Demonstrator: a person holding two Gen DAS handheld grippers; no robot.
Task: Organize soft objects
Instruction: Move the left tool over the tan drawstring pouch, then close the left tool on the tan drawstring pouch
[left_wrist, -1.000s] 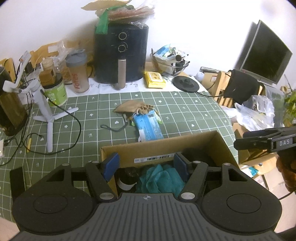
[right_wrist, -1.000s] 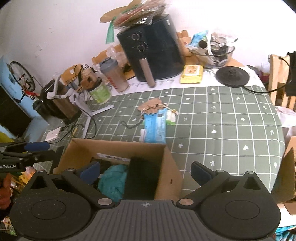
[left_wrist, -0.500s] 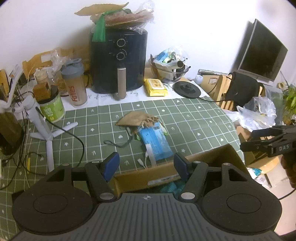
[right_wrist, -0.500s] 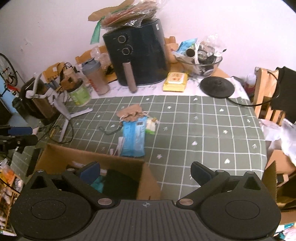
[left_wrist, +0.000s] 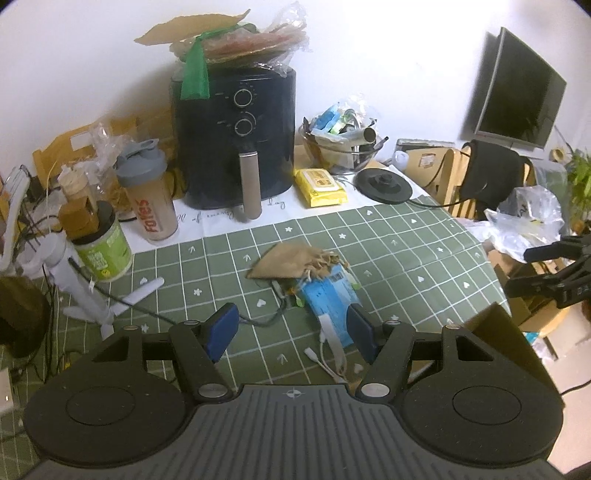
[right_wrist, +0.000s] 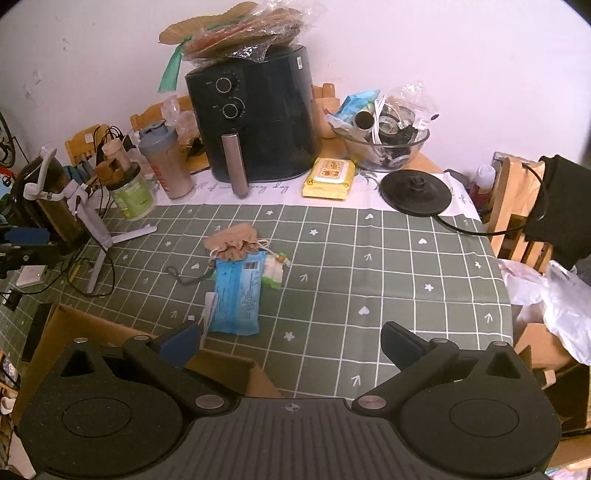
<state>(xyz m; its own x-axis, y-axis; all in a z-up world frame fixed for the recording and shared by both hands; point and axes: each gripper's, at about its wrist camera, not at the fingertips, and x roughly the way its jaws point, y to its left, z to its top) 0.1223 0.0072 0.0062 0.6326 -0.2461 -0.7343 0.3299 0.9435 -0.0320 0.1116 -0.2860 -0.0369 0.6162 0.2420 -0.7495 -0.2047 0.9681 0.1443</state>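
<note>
A blue soft pack (left_wrist: 328, 299) lies on the green checked tablecloth (left_wrist: 406, 258), overlapping a tan drawstring pouch (left_wrist: 291, 262). My left gripper (left_wrist: 291, 330) hovers open just short of the pack, nothing between its blue pads. In the right wrist view the same blue pack (right_wrist: 238, 295) and pouch (right_wrist: 232, 245) lie beside a small green-white packet (right_wrist: 273, 271). My right gripper (right_wrist: 291, 343) is open and empty, over the table beside the cardboard box (right_wrist: 92, 332). The inside of the box is hidden.
At the back stand a black air fryer (left_wrist: 236, 140), a shaker bottle (left_wrist: 147, 192), a green jar (left_wrist: 103, 247), a yellow wipes pack (left_wrist: 321, 184), a kettle base (left_wrist: 384, 182) and a glass bowl (right_wrist: 384, 144). A white stand with cable (left_wrist: 85, 291) is left; a chair (right_wrist: 517, 206) right.
Both grippers moved forward from over the box toward the middle of the table. The teal cloth inside the box dropped out of view. The blue pack now lies close ahead of the left gripper.
</note>
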